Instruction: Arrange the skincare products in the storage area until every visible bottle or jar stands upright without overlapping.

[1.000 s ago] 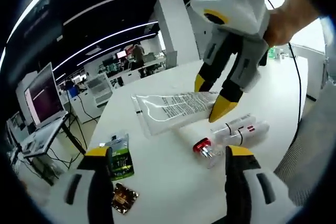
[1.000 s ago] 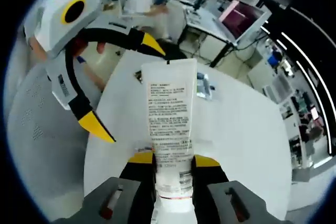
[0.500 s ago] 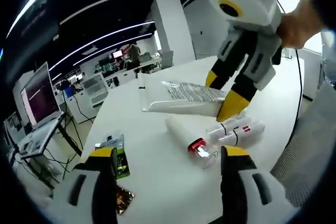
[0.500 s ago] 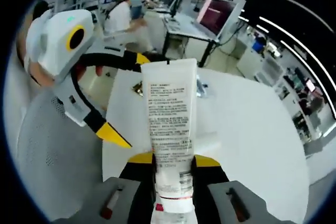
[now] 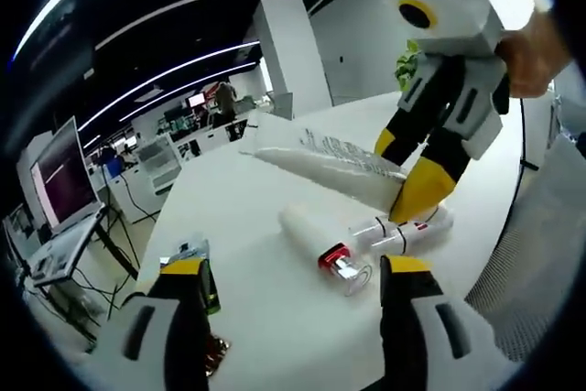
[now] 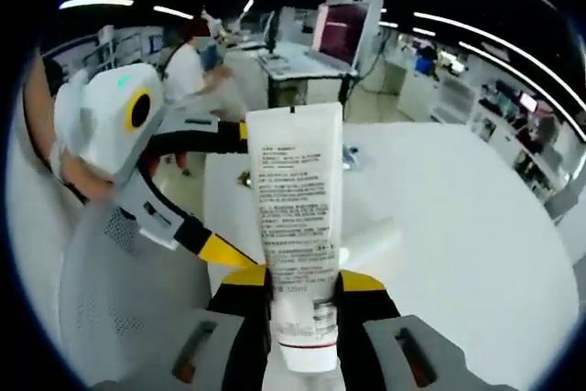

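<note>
Tube (image 6: 293, 217) fills the centre of the right gripper view, clenched near its cap end in my right gripper (image 6: 302, 286) and held off the white counter (image 6: 458, 226). In the left gripper view the tube (image 5: 320, 160) slants above a bottle (image 5: 316, 231) lying flat at centre, beside a red-capped vial (image 5: 343, 267) and another lying bottle (image 5: 412, 231). My left gripper (image 5: 288, 272) is spread wide, holding nothing. A green packet (image 5: 206, 267) at lower left is partly hidden behind its finger.
</note>
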### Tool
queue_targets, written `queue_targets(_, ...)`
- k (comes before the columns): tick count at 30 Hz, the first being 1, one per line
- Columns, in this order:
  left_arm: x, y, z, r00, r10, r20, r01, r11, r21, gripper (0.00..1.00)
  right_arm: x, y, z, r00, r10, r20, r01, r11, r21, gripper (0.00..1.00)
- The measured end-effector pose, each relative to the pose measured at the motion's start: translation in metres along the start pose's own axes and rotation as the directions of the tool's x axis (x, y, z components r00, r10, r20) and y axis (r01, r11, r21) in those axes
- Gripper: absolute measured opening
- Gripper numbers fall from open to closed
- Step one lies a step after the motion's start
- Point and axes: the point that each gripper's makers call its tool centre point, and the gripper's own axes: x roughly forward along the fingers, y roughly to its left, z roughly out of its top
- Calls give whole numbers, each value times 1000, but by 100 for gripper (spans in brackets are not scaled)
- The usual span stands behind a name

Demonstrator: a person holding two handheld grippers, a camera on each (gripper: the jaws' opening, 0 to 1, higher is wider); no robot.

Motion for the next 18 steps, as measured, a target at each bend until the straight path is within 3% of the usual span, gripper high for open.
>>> queue_targets(2, 0, -1, 1, 1000, -4, 1, 4, 1000, -3, 70, -2, 0, 1, 1000, 0, 11, 0, 1000, 16, 21)
queue_targets(3, 0, -3, -1, 1000, -23, -18, 23, 1000, -20, 71, -3, 1, 1, 1000, 0, 16, 0, 1000, 28, 21)
queue_targets(7, -1, -12, 7, 995, -97, 1, 97, 993, -72, 79, -4, 4, 3, 999, 12, 31, -13, 998, 55, 22)
queue_targets(9, -6, -17, 14, 989, -147, 30, 149, 979, -139, 76, -4, 6, 4, 999, 20, 42, -23, 997, 70, 22)
queue_targets(11, -9, -19, 19, 984, -171, 51, 177, 972, -153, 75, -4, 9, 6, 998, 34, 55, -39, 994, 98, 22)
queue_targets(13, -14, -24, 28, 973, -221, 73, 232, 947, -223, 72, -4, 12, 9, 996, 46, 79, -57, 989, 138, 22)
queue_targets(16, -16, -24, 31, 971, -232, 57, 238, 946, -220, 67, -6, 11, 15, 993, 35, 113, -56, 980, 191, 22)
queue_targets(18, -19, -24, 37, 969, -231, 87, 246, 934, -258, 64, -8, 7, 20, 989, 22, 148, -55, 973, 224, 22)
